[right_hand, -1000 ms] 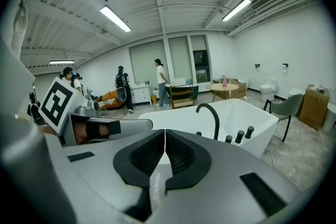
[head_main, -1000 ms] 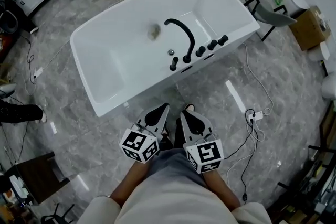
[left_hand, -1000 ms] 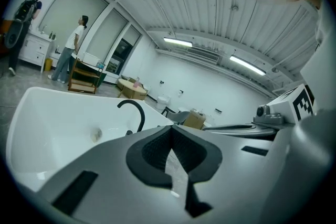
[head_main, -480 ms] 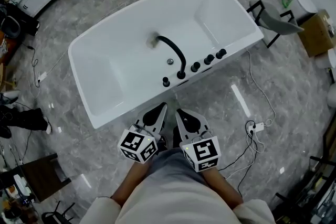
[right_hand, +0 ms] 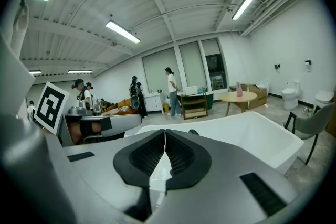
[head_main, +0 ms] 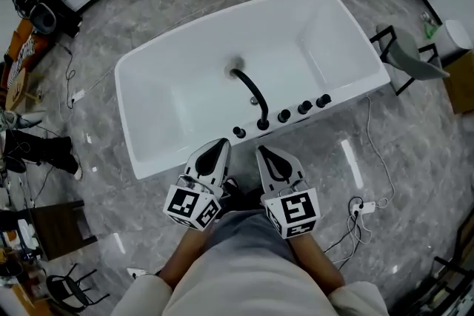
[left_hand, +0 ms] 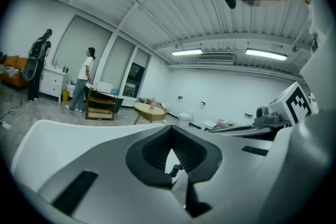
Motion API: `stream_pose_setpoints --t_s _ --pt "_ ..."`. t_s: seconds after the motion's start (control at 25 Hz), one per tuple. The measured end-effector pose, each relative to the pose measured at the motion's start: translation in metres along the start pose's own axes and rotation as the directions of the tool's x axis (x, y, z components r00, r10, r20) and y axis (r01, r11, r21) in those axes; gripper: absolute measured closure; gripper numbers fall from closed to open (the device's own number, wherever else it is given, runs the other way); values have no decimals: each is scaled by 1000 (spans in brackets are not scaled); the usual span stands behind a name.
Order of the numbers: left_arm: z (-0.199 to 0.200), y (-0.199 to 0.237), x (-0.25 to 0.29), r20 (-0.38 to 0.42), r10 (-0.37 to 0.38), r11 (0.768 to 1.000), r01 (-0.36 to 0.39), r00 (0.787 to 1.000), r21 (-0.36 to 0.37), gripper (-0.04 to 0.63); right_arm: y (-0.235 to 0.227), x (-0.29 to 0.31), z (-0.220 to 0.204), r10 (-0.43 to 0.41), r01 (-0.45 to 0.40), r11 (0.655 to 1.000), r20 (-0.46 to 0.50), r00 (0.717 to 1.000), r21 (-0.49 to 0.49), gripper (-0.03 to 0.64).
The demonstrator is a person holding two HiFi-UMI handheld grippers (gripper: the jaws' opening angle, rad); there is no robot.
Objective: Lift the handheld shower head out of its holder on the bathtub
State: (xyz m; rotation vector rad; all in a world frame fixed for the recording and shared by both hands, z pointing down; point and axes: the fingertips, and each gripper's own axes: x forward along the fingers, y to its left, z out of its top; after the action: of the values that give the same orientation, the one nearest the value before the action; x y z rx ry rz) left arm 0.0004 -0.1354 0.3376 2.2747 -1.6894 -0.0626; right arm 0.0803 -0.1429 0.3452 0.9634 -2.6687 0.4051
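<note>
The handheld shower head [head_main: 239, 132] is sitting upright in its holder on the near rim of the bathtub [head_main: 159, 111], leftmost of the black fittings beside the spout [head_main: 252, 96]. It is presenting as slim, rigid and glossy, so probably light but slippery and likely hose-tethered; gripping across its stem seems soundest. The left gripper [head_main: 217, 146] and right gripper [head_main: 266, 153] are hovering just short of that rim, jaws pressed together, carrying nothing. A grey tiled floor [head_main: 415, 129] is surrounding the bathtub, with cables [head_main: 363, 207] lying off its right end.
</note>
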Motion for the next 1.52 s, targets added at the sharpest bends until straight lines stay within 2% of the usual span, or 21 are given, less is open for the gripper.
stream_pose_setpoints --t_s 0.24,0.36,0.56,0.72,0.88,1.04,1.12,1.16,1.32,1.44,1.52 --pt "-15 19 1 -37 1 1000 -1 999 -12 590 3 16 -4 2 -1 999 -18 1000 50 597" --pt "-42 23 5 -94 -37 999 39 995 22 591 7 21 -21 -8 12 997 -51 999 72 597" --pt "-74 45 9 -143 -87 996 89 986 9 589 12 31 -40 -50 58 995 -96 994 82 597" --pt "-93 50 12 -181 -150 983 166 972 77 589 18 39 -47 -90 99 992 -108 990 79 597" --pt "-118 55 19 -227 -187 972 214 956 100 589 15 47 -63 -114 128 986 -127 985 111 597" --pt "-148 70 27 -247 -140 976 176 959 132 588 11 58 -79 -104 122 986 -157 982 110 597" --pt "-166 78 28 -274 -111 981 149 955 122 544 9 61 -84 -105 126 986 -175 979 112 597" --pt "-175 80 29 -293 -108 983 147 950 114 527 9 62 -85 -106 128 985 -186 977 112 597" --pt "-194 83 31 -333 -143 978 186 932 98 525 13 68 -87 -100 123 988 -212 972 96 597" --pt "-209 89 38 -336 -134 979 177 932 101 525 12 73 -93 -98 122 988 -228 969 93 597" --pt "-222 97 43 -345 -102 982 149 933 114 479 12 76 -97 -98 124 988 -239 966 93 597"
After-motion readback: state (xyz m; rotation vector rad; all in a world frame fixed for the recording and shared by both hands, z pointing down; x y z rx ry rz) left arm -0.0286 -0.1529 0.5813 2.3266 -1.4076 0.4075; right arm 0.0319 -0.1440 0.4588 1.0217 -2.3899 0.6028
